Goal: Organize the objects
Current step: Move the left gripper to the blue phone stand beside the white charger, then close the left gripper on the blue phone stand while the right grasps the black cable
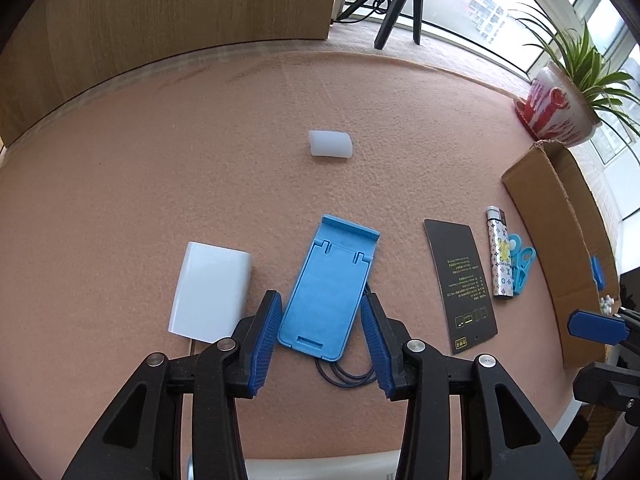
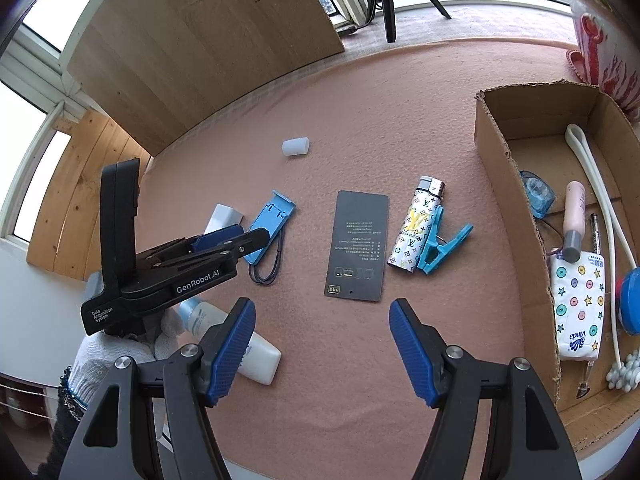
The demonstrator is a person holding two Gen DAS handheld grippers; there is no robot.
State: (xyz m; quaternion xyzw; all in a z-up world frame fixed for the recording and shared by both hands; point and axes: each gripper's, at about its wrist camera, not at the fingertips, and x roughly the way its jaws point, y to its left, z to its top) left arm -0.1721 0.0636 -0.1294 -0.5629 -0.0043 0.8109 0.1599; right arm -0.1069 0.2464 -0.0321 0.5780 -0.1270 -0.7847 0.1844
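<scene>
A blue phone stand (image 1: pixel 326 284) lies flat on the pink felt between the jaws of my left gripper (image 1: pixel 320 297). Its pads stand close along the stand's sides without pressing it, so it is open. A dark cord loop (image 1: pixel 348 380) pokes out from under the stand's near end. In the right wrist view my left gripper (image 2: pixel 256 238) hovers low over the stand (image 2: pixel 270 220), held by a gloved hand (image 2: pixel 108 352). My right gripper (image 2: pixel 323 304) is open and empty, just short of the black card (image 2: pixel 358 244). One right finger (image 1: pixel 596 326) shows at the left wrist view's edge.
Loose on the felt: a white block (image 1: pixel 210 292), a small white cap (image 1: pixel 330 143), a patterned lighter (image 2: pixel 416 232), a blue clothes peg (image 2: pixel 440 246), a white bottle (image 2: pixel 256 356). The cardboard box (image 2: pixel 496 152) at right holds a tissue pack (image 2: pixel 576 304) and several items. A plant pot (image 1: pixel 556 108) stands behind it.
</scene>
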